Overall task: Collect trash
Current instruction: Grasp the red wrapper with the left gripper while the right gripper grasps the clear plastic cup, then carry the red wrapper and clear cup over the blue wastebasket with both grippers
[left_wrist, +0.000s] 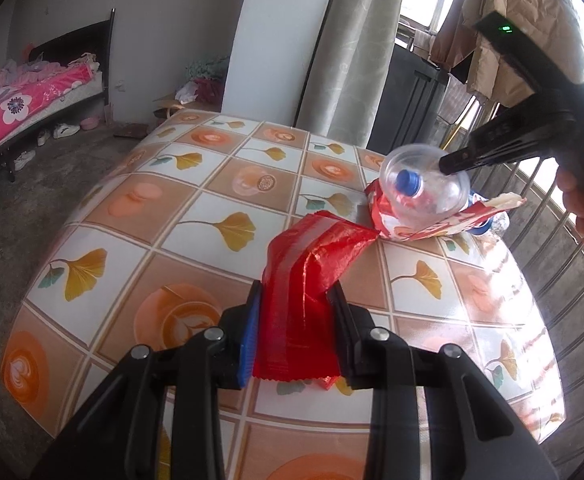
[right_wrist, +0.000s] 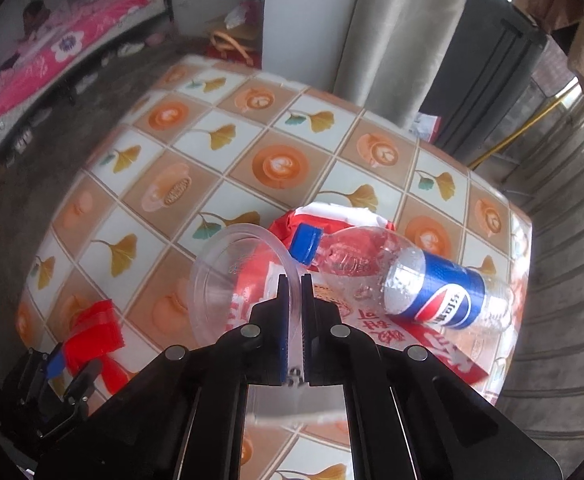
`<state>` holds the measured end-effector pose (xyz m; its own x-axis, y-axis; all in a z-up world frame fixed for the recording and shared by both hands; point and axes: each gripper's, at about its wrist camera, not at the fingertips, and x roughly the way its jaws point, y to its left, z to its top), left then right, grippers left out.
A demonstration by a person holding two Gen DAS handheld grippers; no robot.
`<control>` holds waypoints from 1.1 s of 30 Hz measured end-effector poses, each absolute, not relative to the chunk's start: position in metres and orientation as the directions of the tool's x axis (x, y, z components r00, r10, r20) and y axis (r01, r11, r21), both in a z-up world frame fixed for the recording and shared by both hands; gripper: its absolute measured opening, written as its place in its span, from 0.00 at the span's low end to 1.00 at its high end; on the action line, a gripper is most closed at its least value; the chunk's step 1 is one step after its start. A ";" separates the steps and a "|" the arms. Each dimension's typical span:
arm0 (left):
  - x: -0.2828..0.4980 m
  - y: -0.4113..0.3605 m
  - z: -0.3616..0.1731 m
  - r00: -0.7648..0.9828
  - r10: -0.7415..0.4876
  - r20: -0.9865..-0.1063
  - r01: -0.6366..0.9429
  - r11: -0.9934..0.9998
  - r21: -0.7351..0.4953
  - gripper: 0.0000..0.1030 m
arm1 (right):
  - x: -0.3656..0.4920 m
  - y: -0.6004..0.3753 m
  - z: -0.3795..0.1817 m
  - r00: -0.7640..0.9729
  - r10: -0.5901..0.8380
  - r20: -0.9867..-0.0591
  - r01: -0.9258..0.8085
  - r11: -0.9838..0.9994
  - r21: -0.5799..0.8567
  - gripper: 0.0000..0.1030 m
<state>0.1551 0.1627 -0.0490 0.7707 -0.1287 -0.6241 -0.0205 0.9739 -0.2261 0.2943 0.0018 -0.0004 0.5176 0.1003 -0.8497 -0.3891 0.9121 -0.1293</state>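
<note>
With the left tool [left_wrist: 294, 300] clamping a limp red plastic bag [left_wrist: 308, 264], the right tool [right_wrist: 295, 280] pinches the rim of the light, crushable clear plastic cup [right_wrist: 227, 280] beside the empty blue-labelled bottle [right_wrist: 404, 280] on the worktop [right_wrist: 275, 168].

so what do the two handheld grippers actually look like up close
Both are matte black plastic. The left gripper and right gripper each have two flat fingers lined with blue ribbed pads, on angular linkage arms with round silver pivot pins. From outside, the right one shows a pistol-style handle and a small green light.
</note>
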 end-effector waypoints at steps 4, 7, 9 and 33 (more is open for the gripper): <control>0.148 0.160 -0.039 0.784 -0.135 -0.607 -0.005 0.975 -0.223 0.30 | 0.274 -0.018 0.022 0.551 0.191 -0.812 -0.373 0.927 -0.035 0.04; 0.142 0.158 -0.029 0.791 -0.156 -0.592 0.014 0.971 -0.238 0.30 | 0.255 -0.037 0.039 0.580 0.260 -0.772 -0.356 0.933 0.047 0.04; 0.137 0.157 -0.022 0.795 -0.171 -0.582 0.027 0.969 -0.247 0.30 | 0.242 -0.053 0.049 0.593 0.309 -0.744 -0.350 0.931 0.108 0.04; 0.075 0.057 0.038 0.705 -0.468 -0.532 0.333 0.882 -0.335 0.30 | 0.041 -0.298 0.011 0.743 0.297 -0.599 0.034 0.878 0.477 0.04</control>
<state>0.0753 0.0572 0.0382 0.7054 -0.4683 -0.5321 0.3327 0.8816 -0.3349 0.0410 -0.2984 0.0106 0.7433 0.2970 -0.5994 0.0340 0.8781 0.4772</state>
